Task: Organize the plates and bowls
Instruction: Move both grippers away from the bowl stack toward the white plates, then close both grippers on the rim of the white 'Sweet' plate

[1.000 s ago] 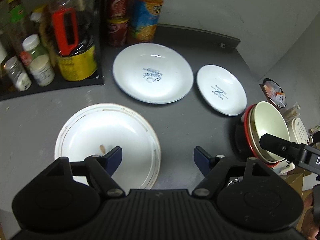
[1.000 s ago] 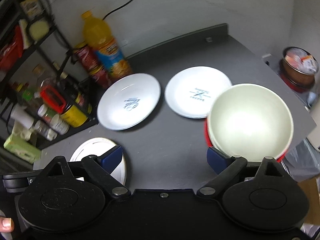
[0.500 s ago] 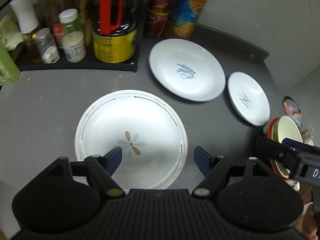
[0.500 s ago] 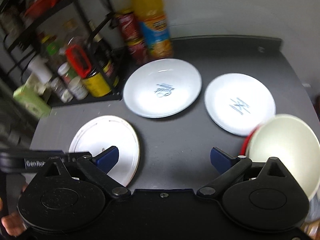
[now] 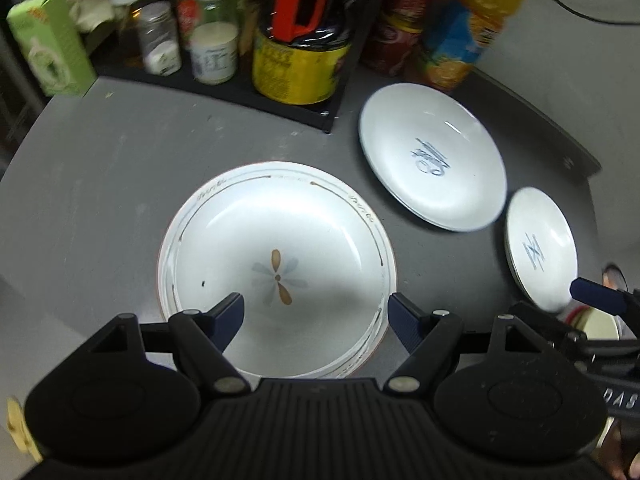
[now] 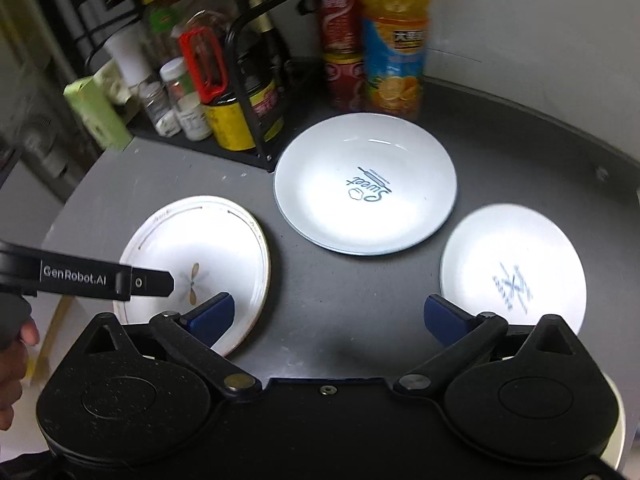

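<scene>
White plate (image 5: 276,264), blue-tan flower.

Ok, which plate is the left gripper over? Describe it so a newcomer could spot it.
Start at the black condiment rack in the dark table's back corner, then come toward the near edge. The flower plate lies there, under the open left gripper. Unlike the Sweet plate and the smaller crossed-logo plate, it bears a tan-and-blue flower and a gold rim line.
</scene>
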Motion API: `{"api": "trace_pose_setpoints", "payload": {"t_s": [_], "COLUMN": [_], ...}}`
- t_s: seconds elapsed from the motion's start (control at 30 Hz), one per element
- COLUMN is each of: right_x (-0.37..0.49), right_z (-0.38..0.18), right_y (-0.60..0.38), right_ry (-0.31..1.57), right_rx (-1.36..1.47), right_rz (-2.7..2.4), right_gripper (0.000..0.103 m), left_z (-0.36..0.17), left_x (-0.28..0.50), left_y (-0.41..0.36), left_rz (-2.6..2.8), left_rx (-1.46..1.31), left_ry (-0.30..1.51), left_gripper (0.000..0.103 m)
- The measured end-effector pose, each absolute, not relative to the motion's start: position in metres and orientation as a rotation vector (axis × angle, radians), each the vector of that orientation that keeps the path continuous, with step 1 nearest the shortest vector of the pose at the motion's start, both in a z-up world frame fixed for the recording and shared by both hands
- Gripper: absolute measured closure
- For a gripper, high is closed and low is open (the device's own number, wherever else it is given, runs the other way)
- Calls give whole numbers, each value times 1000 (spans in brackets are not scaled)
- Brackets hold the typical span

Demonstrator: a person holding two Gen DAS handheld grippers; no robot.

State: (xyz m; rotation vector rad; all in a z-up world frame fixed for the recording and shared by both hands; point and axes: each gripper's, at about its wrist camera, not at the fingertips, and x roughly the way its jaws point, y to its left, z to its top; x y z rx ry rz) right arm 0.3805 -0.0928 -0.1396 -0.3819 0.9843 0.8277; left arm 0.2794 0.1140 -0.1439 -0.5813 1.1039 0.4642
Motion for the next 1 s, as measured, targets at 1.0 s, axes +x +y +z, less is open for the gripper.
{"api": "trace_pose_setpoints", "payload": {"t_s": [1.0], "right_x": [506], "right_z": [-169], "right_y": [-93], "right_ry": [1021], "right_rx": [-439], "right_rz": [908], "right_gripper": [11], "left_z": [-169], "left_x": [348], "left_y": [96], "left_rz": [728], "left_rx": [-925], "left_ry": [959], "left_gripper": [35]}}
